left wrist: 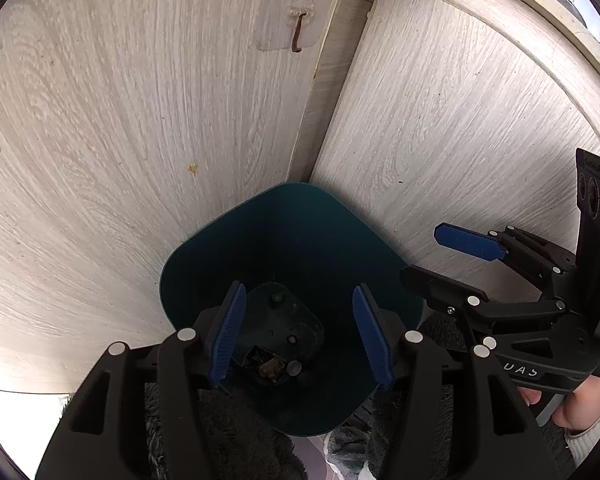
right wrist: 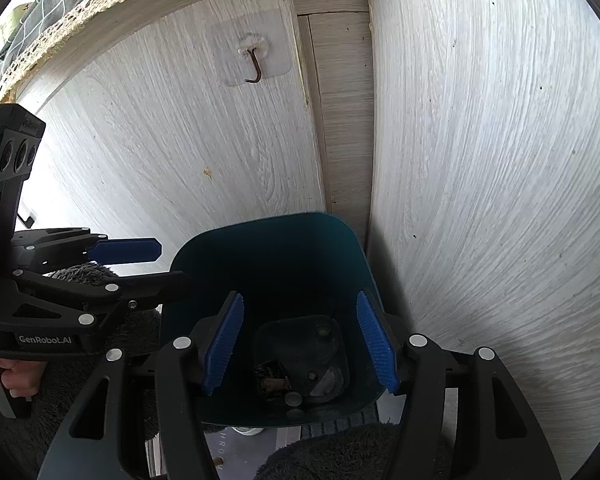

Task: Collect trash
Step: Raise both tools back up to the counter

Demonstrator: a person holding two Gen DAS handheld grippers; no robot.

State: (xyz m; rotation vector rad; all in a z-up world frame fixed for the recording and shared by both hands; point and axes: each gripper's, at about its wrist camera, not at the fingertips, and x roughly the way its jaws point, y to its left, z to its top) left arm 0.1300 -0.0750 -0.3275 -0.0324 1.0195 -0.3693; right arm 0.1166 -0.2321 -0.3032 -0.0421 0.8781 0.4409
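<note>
- A dark teal bin (left wrist: 300, 240) stands in a corner formed by pale wood-grain panels (left wrist: 100, 140), its open mouth facing up toward both cameras.
- At the bottom of the bin lies the trash (left wrist: 266, 366): a crumpled brownish scrap, with a few small round bits beside it, one pale and disc-like.
- The left gripper (left wrist: 302, 336) hangs over the mouth of the bin with its blue-padded jaws spread wide; nothing sits between them.
- The right gripper (right wrist: 300, 340) hangs over the same bin, its jaws likewise spread wide and empty.
- In the left wrist view the right gripper (left wrist: 452, 264) reaches in from the right edge, close to the bin's rim, with a hand (left wrist: 580, 404) gripping its handle.
- In the right wrist view the left gripper (right wrist: 156, 264) comes in from the left side, just beside the bin's rim.
- A clear stick-on hook (right wrist: 254, 66) with a dark metal prong is fixed to the panel above the bin.
- Dark fuzzy fabric (left wrist: 228, 432) shows below the grippers, at the bottom of both views.
</note>
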